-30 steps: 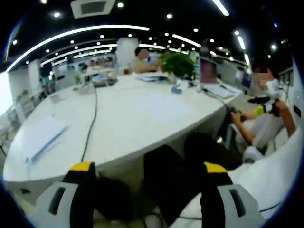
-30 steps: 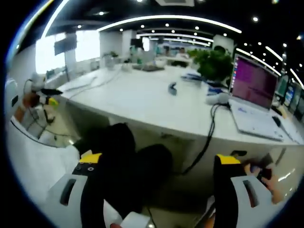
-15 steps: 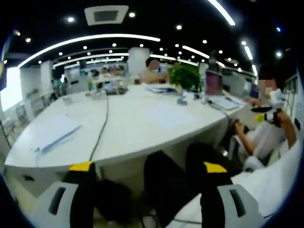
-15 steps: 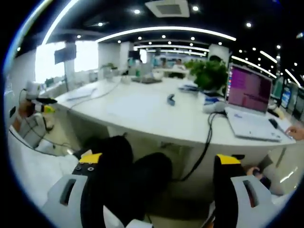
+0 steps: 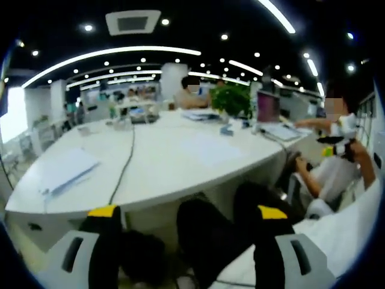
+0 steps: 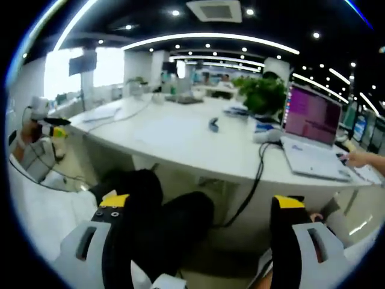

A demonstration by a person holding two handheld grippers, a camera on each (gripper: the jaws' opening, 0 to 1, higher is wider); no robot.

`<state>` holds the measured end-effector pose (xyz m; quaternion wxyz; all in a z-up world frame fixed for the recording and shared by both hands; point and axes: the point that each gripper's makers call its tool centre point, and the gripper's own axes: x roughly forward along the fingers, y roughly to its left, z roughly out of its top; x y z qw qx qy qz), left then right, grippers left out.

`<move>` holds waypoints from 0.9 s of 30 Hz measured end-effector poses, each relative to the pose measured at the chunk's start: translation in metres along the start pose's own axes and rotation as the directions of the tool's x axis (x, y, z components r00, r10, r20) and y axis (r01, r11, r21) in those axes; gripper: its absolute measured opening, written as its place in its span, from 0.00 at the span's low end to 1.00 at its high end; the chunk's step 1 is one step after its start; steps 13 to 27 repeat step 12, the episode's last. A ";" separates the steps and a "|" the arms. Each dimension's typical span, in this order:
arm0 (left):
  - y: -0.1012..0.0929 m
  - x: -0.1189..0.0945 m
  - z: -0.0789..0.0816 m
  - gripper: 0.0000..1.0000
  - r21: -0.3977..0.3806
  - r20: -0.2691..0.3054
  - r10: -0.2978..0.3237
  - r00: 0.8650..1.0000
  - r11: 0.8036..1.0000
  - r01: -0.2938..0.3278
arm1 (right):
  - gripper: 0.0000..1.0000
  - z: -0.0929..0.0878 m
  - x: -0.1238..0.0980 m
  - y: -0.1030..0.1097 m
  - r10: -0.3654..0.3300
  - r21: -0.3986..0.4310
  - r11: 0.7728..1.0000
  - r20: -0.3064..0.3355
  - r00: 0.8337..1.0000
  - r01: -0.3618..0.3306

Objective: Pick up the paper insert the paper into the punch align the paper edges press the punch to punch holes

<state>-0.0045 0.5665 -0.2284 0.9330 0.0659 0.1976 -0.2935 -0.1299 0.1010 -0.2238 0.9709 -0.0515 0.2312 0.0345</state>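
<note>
A flat sheet of paper (image 5: 207, 147) lies on the long white table (image 5: 156, 180), with a small blue punch (image 5: 226, 129) just beyond it. My left gripper (image 5: 187, 212) is open and low in front of the table edge, over dark-trousered knees, holding nothing. In the right gripper view the punch (image 6: 213, 124) sits mid-table beside the pale paper (image 6: 171, 129). My right gripper (image 6: 200, 201) is open too, below the table edge, far from both.
A paper stack (image 5: 66, 171) and a black cable (image 5: 123, 168) lie at the left. A plant (image 6: 264, 93), an open laptop (image 6: 313, 132) with a hand (image 6: 361, 158) beside it, and a hanging cable (image 6: 252, 186) are at the right. A seated person (image 5: 337, 162) holds a yellow-tipped gripper.
Both views have tilted up slightly since a second ago. A hand has come to the laptop's right side. Both grippers stay open and empty.
</note>
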 end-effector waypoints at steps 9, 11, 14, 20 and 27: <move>-0.002 0.006 0.002 0.90 0.029 -0.003 -0.004 1.000 1.000 0.004 | 0.95 -0.005 0.005 -0.001 0.003 -0.004 1.000 -0.017 1.000 -0.003; -0.003 0.007 0.002 0.90 0.027 -0.004 -0.009 1.000 1.000 0.009 | 0.95 -0.007 0.005 -0.002 0.004 -0.003 1.000 -0.026 1.000 -0.004; -0.004 0.007 0.002 0.90 0.028 -0.005 -0.009 1.000 1.000 0.009 | 0.95 -0.007 0.005 -0.003 0.001 -0.002 1.000 -0.027 1.000 -0.001; -0.004 0.007 0.002 0.90 0.028 -0.005 -0.009 1.000 1.000 0.009 | 0.95 -0.007 0.005 -0.003 0.001 -0.002 1.000 -0.027 1.000 -0.001; -0.004 0.007 0.002 0.90 0.028 -0.005 -0.009 1.000 1.000 0.009 | 0.95 -0.007 0.005 -0.003 0.001 -0.002 1.000 -0.027 1.000 -0.001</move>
